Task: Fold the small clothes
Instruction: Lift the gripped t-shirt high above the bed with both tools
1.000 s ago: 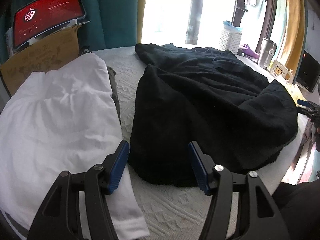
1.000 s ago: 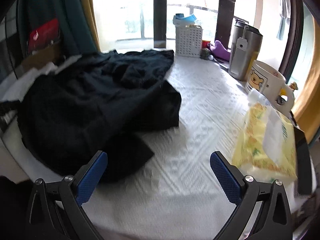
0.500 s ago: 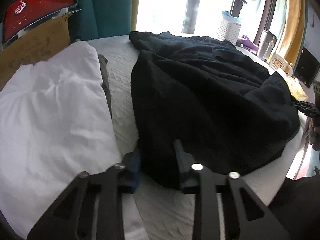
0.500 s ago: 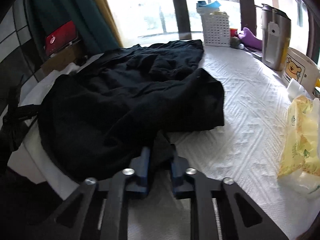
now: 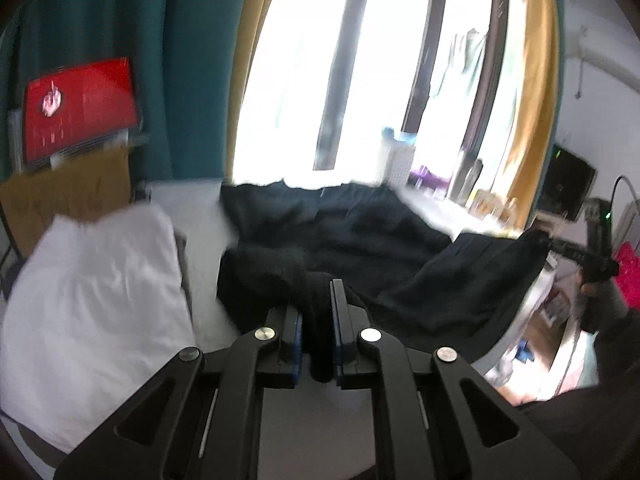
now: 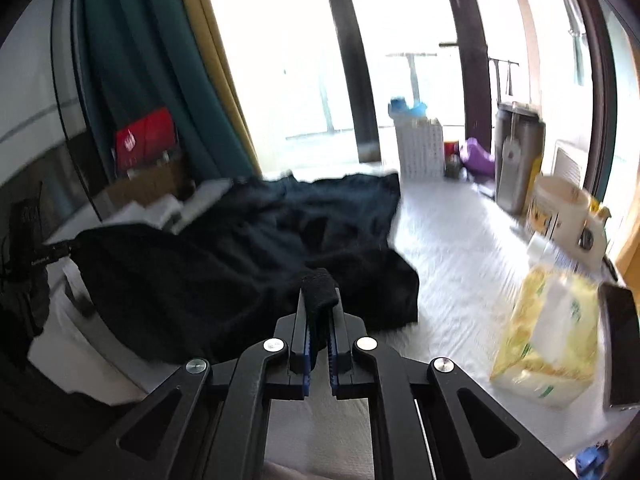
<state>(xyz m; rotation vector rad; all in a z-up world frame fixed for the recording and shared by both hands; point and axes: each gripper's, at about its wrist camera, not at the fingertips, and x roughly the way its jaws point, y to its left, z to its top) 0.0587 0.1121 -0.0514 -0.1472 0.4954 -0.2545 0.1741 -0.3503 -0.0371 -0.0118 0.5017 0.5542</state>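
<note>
Your left gripper (image 5: 316,320) has just been closing and is now clamped on a fold of the black garment (image 5: 360,248), cloth bunched between its blue pads. From there the garment runs forward and to the right across the white table cover (image 5: 204,248), towards the window, with the white folded cloth (image 5: 92,304) just beside it on the left.

Your right gripper (image 6: 319,312) is pinched tight on the near hem of the same garment (image 6: 224,268), a tuft poking out above the pads. Here the garment spreads forward and left, while the yellow tissue pack (image 6: 552,336) sits well apart on the right. The held edge spans between your two hands, so the fold likely goes away from you.
</note>
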